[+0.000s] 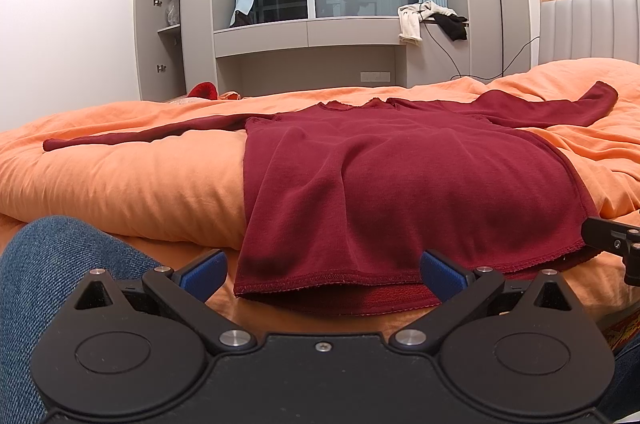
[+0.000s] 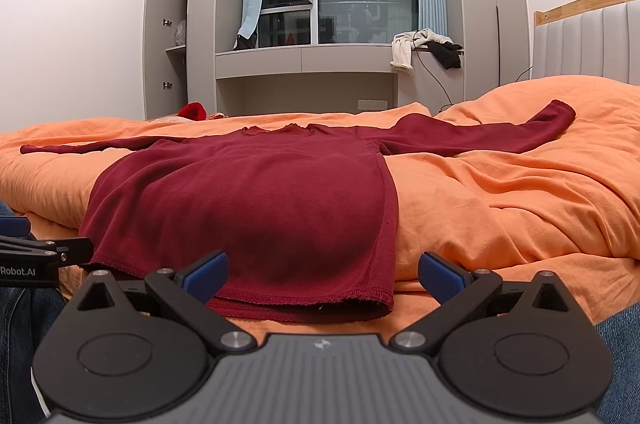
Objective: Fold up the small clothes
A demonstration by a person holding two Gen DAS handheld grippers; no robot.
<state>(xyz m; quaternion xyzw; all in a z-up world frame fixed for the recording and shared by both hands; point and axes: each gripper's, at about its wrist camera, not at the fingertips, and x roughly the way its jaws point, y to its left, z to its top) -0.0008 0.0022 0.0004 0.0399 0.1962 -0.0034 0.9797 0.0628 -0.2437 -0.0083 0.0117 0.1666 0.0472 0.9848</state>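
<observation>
Red sweater (image 1: 384, 184) lies flat on the orange duvet (image 1: 120, 184), sleeves spread, hem hanging over the bed edge toward both claws. Left claw (image 1: 322, 274) fingers apart, empty, at the hem's left corner. Right claw (image 2: 322, 274) also apart, empty, at the right corner (its tip shows in the left view). Beyond the sweater: window ledge (image 2: 304, 58) with draped clothes (image 2: 424, 50), headboard (image 2: 584, 40) far right. Jeans-clad knee (image 1: 48, 264) beside left claw.

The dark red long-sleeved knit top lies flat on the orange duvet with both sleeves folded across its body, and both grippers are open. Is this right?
Not quite. The dark red long-sleeved knit top has both sleeves spread straight out to the sides, as the right wrist view shows. It lies on the orange duvet; left gripper and right gripper are open.
</observation>
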